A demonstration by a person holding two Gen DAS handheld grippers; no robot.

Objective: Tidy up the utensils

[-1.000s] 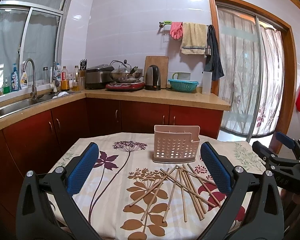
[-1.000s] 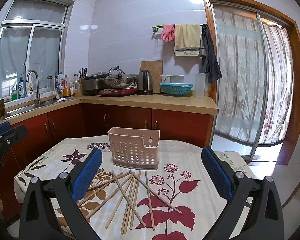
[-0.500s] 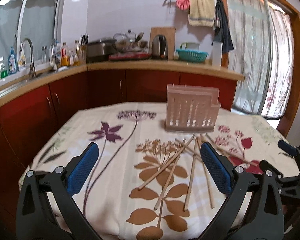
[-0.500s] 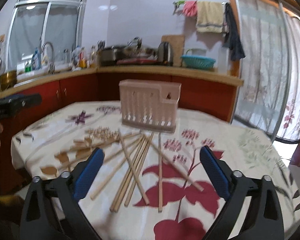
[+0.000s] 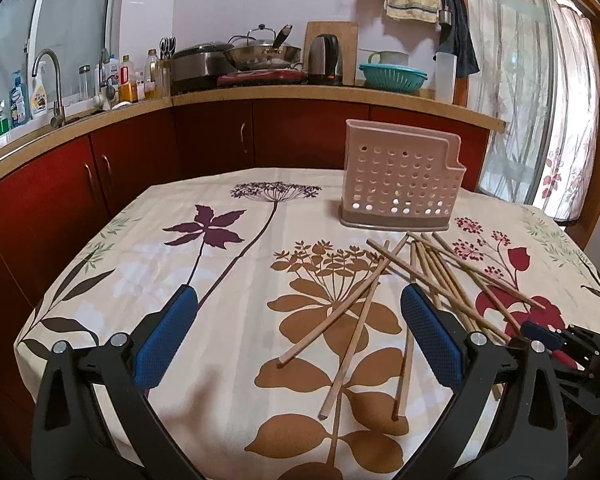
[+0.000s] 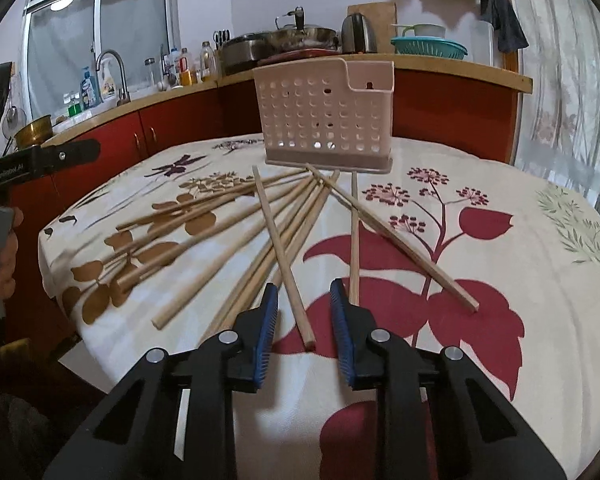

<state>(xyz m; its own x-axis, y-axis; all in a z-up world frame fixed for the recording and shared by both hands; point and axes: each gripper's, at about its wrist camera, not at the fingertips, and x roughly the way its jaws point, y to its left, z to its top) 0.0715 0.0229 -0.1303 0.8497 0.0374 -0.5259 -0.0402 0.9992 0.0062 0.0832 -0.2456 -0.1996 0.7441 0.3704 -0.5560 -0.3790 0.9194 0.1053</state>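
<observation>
Chopsticks point(image 6: 284, 248) lie fanned across the tablecloth point(image 6: 520, 248) just in front of the pink holder point(image 6: 324, 120), none inside it yet. The right gripper point(image 6: 304, 312) is closing around the near end of one stick, its pads not yet touching it; the left gripper point(image 5: 296, 320) hangs wide apart nearby, empty. Next, I judge, comes a firm pinch, then a lift toward the holder.
</observation>
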